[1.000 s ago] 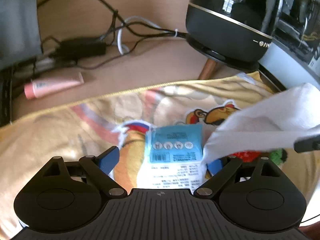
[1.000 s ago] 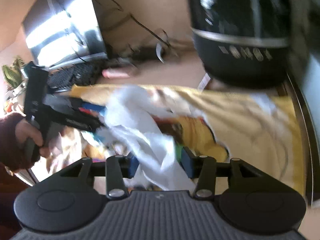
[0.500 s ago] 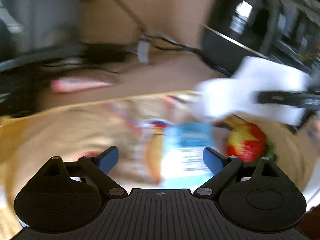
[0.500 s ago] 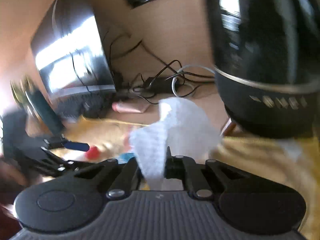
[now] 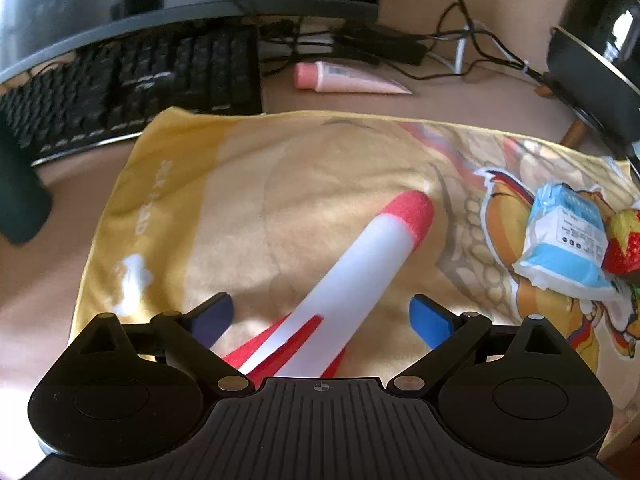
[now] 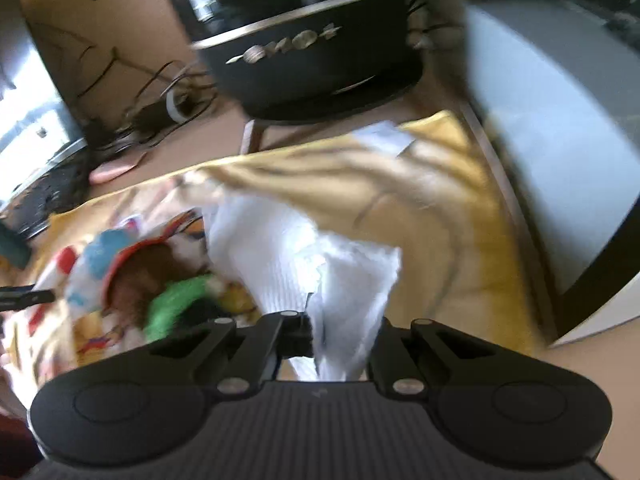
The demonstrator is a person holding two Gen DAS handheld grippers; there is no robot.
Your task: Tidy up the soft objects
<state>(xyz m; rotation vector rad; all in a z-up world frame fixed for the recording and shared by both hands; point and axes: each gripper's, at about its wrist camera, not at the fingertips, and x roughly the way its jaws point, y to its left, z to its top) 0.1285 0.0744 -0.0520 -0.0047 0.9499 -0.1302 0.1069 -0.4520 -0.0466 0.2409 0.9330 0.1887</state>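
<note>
The left gripper (image 5: pixel 321 318) stood wide apart, its pads either side of a rocket toy (image 5: pixel 360 280) lying on the yellow towel (image 5: pixel 240 184), touching nothing. The right gripper (image 6: pixel 345 334) was clamped on a white cloth (image 6: pixel 304 256) above that towel.

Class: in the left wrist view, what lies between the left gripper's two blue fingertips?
The white body of the red-tipped foam rocket runs up between the open left gripper, lying on the yellow cartoon towel.

Nothing can be read with certainty. The yellow towel (image 5: pixel 256 184) carries pale lettering along its left edge, too faint to spell out. The blue-and-white packet (image 5: pixel 568 248) bears small print and round icons, too tiny to read.
</note>
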